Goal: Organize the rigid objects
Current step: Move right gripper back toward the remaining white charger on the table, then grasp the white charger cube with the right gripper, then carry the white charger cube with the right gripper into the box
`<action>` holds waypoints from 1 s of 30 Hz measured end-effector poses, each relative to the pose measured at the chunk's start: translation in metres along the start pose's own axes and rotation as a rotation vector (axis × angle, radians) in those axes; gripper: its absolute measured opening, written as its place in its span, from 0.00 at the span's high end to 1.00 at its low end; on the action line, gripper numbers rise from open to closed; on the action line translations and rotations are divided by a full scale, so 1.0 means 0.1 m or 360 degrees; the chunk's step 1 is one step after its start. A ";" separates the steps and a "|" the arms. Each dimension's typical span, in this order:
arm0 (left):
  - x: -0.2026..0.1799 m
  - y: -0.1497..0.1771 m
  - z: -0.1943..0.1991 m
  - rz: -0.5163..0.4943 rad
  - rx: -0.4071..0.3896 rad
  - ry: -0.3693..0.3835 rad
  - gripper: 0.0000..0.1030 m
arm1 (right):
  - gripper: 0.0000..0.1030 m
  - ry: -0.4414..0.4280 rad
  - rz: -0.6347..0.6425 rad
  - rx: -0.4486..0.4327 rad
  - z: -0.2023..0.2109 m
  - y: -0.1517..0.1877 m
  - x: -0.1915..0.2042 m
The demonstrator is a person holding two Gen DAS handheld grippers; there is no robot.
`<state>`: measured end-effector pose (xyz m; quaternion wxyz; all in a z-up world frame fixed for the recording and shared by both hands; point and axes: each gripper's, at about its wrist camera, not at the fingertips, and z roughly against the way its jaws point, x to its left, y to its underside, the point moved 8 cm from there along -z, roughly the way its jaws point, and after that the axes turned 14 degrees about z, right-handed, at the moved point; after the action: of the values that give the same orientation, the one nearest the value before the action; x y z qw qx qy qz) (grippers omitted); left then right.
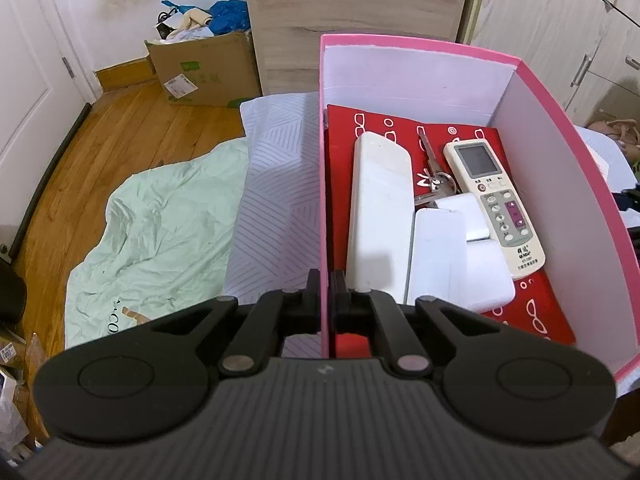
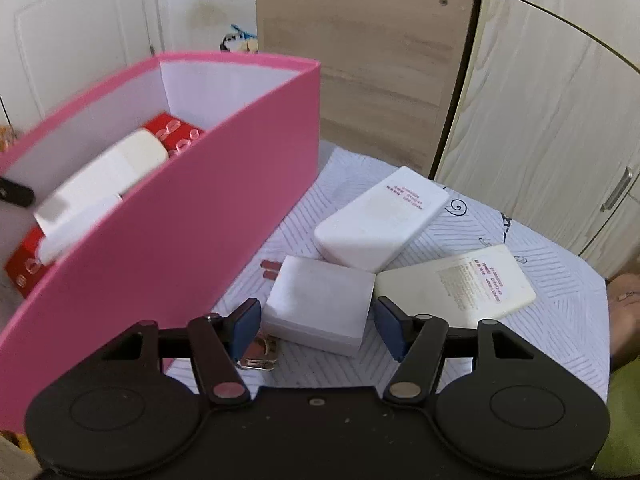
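My left gripper point(image 1: 325, 286) is shut on the left wall of the pink box point(image 1: 322, 184). Inside lie a long white device point(image 1: 378, 216), a white remote point(image 1: 494, 200), keys point(image 1: 434, 176), white chargers point(image 1: 460, 256) and a red booklet point(image 1: 532, 312). In the right wrist view the pink box point(image 2: 192, 216) stands at left. My right gripper point(image 2: 316, 326) is open around a white plug charger point(image 2: 320, 304) on the table. A white adapter point(image 2: 384, 216) and a cream adapter point(image 2: 460, 284) lie just beyond it.
The table wears a white patterned cloth point(image 2: 532, 320). Keys point(image 2: 260, 354) lie under my right gripper's left finger. A cardboard box point(image 1: 204, 68) and a green sheet point(image 1: 160, 232) lie on the wooden floor. Wardrobe doors point(image 2: 560, 120) stand behind.
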<state>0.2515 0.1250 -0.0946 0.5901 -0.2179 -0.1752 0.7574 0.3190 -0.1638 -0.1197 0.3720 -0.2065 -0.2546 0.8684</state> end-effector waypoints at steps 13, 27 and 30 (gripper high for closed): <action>0.02 0.02 -0.04 0.0012 0.0026 0.0033 0.96 | 0.37 -0.0012 -0.0069 0.0088 -0.09 -0.01 -0.04; 0.00 -0.01 0.02 0.0031 -0.0011 0.0003 0.97 | 0.41 0.0015 -0.0059 0.0063 -0.15 -0.02 -0.01; 0.01 -0.02 0.02 0.0047 -0.0009 0.0007 0.97 | 0.41 0.0050 -0.0058 0.0014 -0.01 -0.07 -0.03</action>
<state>0.2515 0.1266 -0.0918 0.5787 -0.2238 -0.1726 0.7650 0.3253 -0.1616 -0.1154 0.3926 -0.2140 -0.2487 0.8592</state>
